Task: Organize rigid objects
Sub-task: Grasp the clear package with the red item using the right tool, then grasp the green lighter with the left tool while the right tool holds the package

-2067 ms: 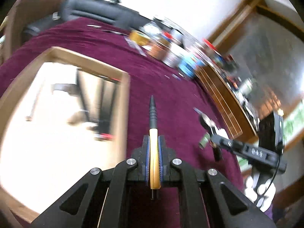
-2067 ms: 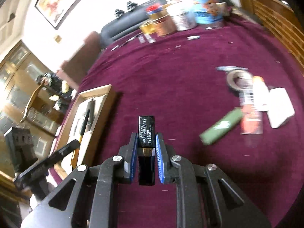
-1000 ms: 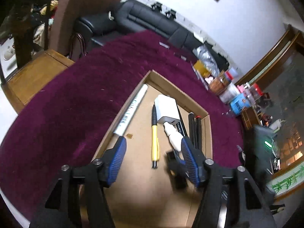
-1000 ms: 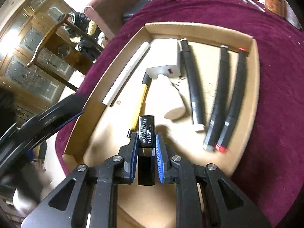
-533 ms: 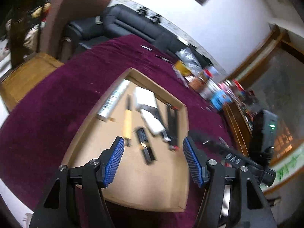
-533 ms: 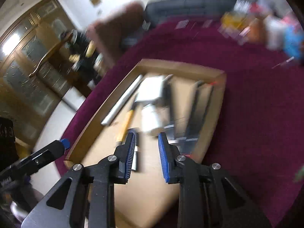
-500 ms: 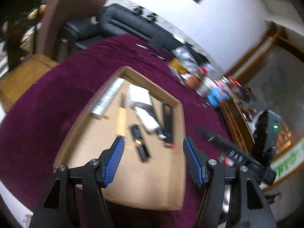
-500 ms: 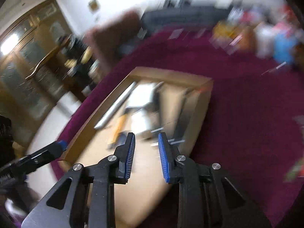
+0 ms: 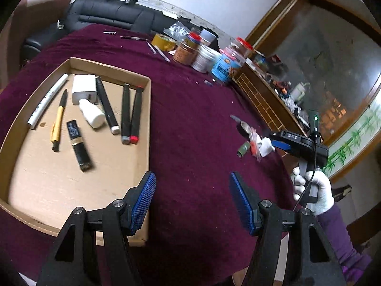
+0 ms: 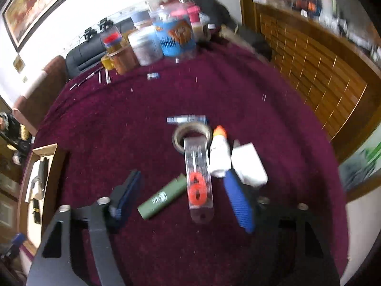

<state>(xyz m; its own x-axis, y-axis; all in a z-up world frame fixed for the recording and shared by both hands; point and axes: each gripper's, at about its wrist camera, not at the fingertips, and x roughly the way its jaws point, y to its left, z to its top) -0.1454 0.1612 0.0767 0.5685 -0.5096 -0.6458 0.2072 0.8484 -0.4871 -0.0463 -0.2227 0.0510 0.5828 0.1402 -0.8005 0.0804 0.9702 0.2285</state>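
A cardboard tray point(image 9: 59, 181) on the maroon cloth holds a yellow pen point(image 9: 58, 121), a black rectangular stick point(image 9: 78, 145), a white charger point(image 9: 83, 89), a white bottle point(image 9: 91, 115) and black markers point(image 9: 129, 114). My left gripper point(image 9: 191, 190) stands open and empty over the tray's right wall. My right gripper point(image 10: 183, 186), also seen from the left wrist point(image 9: 285, 143), has its jaws opening above a green cylinder point(image 10: 164, 199) and a clear pack with orange contents point(image 10: 198, 181); the pads touch neither. Beside them lie an orange-capped white bottle point(image 10: 220, 155), a white block point(image 10: 248, 164) and a tape roll point(image 10: 190, 133).
Several jars and tubs point(image 10: 152, 43) stand at the table's far edge, with thin tools point(image 9: 158, 50) near them. A wooden cabinet point(image 10: 321, 71) runs along the right. A black sofa point(image 9: 107, 16) sits behind the table. A white-gloved hand point(image 9: 312, 190) holds the right gripper.
The right gripper let go of the black stick in the tray, swung right to the loose pile and widened its jaws. The left gripper, open throughout, slid right off the tray's middle.
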